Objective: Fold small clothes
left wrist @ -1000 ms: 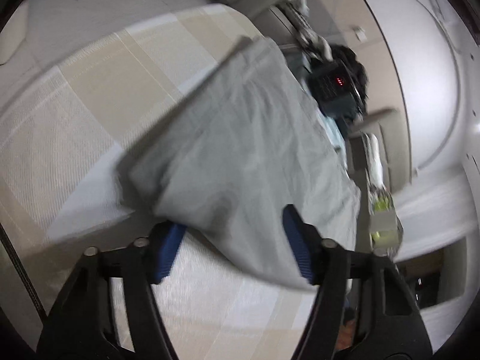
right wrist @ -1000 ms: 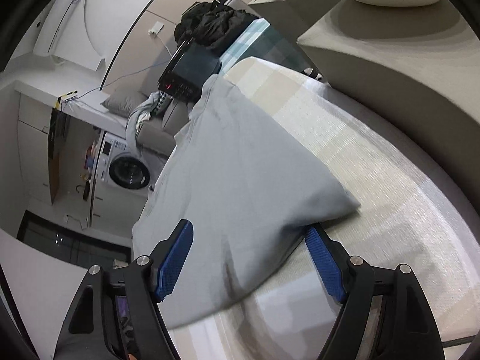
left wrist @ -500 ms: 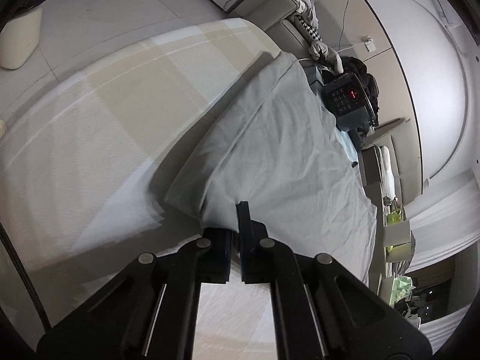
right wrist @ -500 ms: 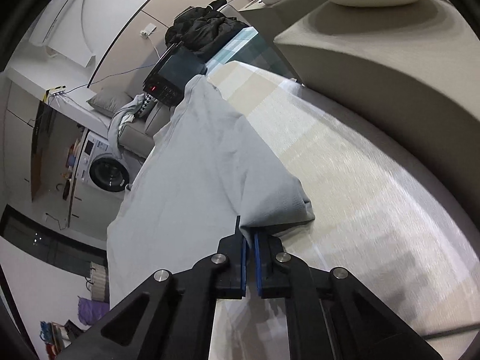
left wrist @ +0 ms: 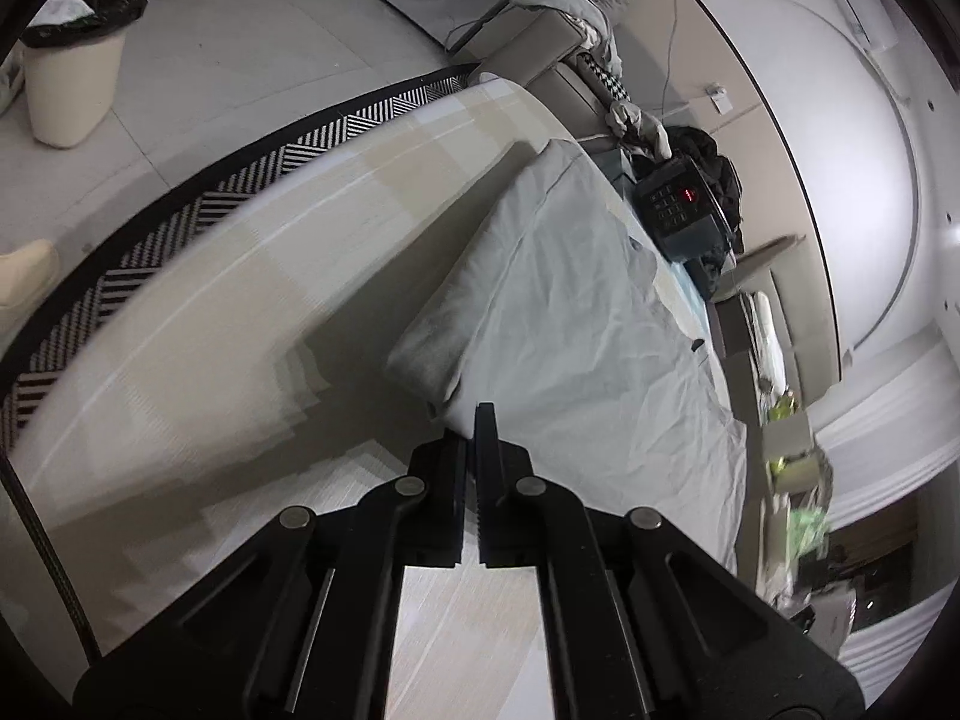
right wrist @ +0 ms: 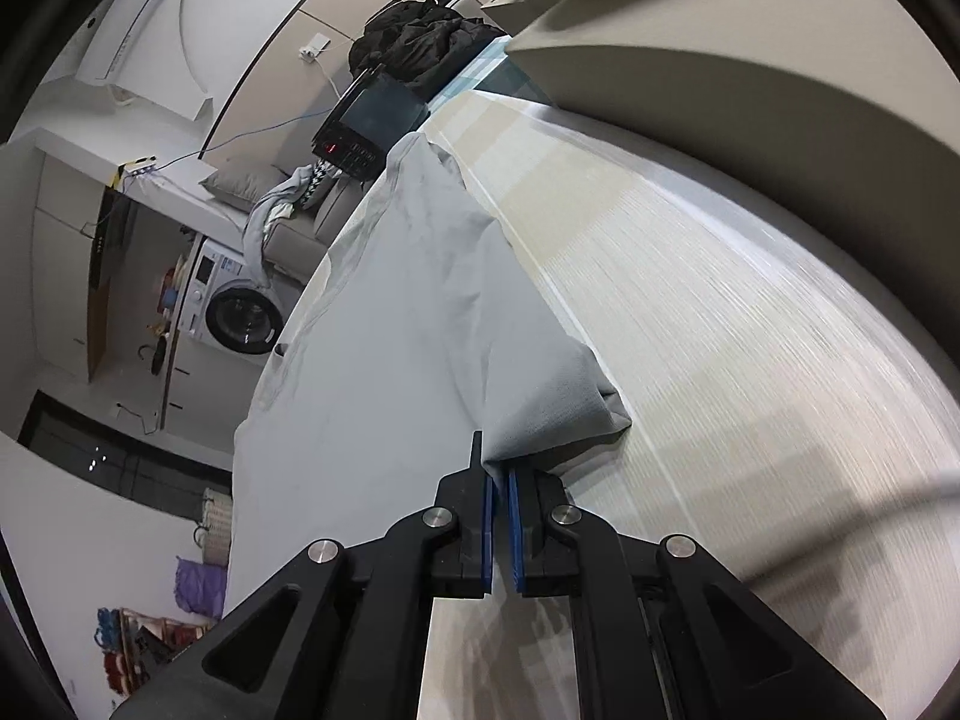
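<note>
A pale grey garment (left wrist: 576, 324) lies stretched over a beige checked tabletop (left wrist: 252, 276), its far end reaching the table's back edge. My left gripper (left wrist: 471, 426) is shut on the garment's near left corner, where the cloth bunches against the black fingers. In the right wrist view the same grey garment (right wrist: 390, 324) runs away from me, and my right gripper (right wrist: 497, 468) is shut on its near right corner, with a fold of cloth pinched between the blue pads (right wrist: 487, 498). Both corners are lifted a little off the table.
A dark device with a red light (left wrist: 678, 204) and a black bundle of clothes (right wrist: 420, 30) sit past the garment's far end. A washing machine (right wrist: 240, 312) and a lined bin (left wrist: 66, 78) stand on the floor. A striped rug (left wrist: 180, 180) edges the table.
Both grippers went from open around the garment's near edge to shut on its two corners. Since then both have drawn back towards me, pulling the garment along the table.
</note>
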The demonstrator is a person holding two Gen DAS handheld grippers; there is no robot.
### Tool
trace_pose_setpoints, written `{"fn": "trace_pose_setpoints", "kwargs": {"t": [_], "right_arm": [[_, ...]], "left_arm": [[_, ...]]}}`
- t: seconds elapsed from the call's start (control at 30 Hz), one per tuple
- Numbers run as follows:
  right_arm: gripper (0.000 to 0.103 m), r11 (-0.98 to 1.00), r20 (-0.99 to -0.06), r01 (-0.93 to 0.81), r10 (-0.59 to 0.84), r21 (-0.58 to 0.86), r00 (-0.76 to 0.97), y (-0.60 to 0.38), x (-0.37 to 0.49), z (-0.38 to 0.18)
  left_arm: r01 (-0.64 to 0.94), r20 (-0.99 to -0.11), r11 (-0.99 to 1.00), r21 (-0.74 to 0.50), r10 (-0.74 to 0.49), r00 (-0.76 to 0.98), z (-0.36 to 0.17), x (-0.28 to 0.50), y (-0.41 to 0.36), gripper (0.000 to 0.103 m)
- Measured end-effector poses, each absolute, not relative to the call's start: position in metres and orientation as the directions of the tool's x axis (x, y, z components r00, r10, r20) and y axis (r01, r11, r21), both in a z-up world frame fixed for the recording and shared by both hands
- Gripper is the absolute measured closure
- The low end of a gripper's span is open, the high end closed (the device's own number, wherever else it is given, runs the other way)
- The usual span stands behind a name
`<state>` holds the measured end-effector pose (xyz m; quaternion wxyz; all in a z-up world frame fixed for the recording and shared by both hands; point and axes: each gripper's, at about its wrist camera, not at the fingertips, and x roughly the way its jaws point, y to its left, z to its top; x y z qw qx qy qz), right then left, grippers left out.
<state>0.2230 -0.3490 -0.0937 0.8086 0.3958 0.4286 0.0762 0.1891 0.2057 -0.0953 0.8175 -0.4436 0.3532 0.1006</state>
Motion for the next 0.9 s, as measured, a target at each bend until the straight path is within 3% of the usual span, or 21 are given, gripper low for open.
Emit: {"fn": "trace_pose_setpoints", "kwargs": {"t": [0.33, 0.4, 0.53, 0.6, 0.63, 0.67, 0.77, 0.9], "right_arm": [[0.099, 0.715, -0.632, 0.164, 0.457, 0.68, 0.625, -0.369, 0.126, -0.093], [0.094, 0.721, -0.629, 0.147, 0.462, 0.677, 0.626, -0.369, 0.123, -0.093], [0.082, 0.73, -0.634, 0.139, 0.463, 0.669, 0.619, -0.37, 0.118, -0.088], [0.073, 0.748, -0.629, 0.119, 0.448, 0.653, 0.635, -0.373, 0.115, -0.081], [0.07, 0.763, -0.626, 0.11, 0.428, 0.637, 0.653, -0.376, 0.112, -0.077], [0.058, 0.771, -0.622, 0.108, 0.413, 0.628, 0.665, -0.378, 0.109, -0.074], [0.057, 0.75, -0.59, 0.098, 0.425, 0.654, 0.687, -0.389, 0.108, -0.076], [0.058, 0.726, -0.588, 0.115, 0.442, 0.678, 0.677, -0.397, 0.111, -0.081]], "left_arm": [[-0.411, -0.751, 0.752, -0.515, -0.164, 0.64, -0.087, 0.115, 0.18, 0.102], [-0.408, -0.762, 0.775, -0.483, -0.143, 0.631, -0.085, 0.11, 0.175, 0.101], [-0.417, -0.774, 0.797, -0.437, -0.097, 0.625, -0.077, 0.097, 0.171, 0.08], [-0.422, -0.771, 0.803, -0.42, -0.07, 0.633, -0.07, 0.092, 0.173, 0.064], [-0.426, -0.767, 0.807, -0.41, -0.052, 0.64, -0.064, 0.089, 0.173, 0.05], [-0.429, -0.757, 0.807, -0.405, -0.034, 0.652, -0.058, 0.086, 0.174, 0.04], [-0.418, -0.743, 0.817, -0.399, -0.02, 0.669, -0.046, 0.081, 0.172, 0.025], [-0.393, -0.758, 0.85, -0.352, -0.013, 0.652, -0.045, 0.095, 0.163, 0.022]]}}
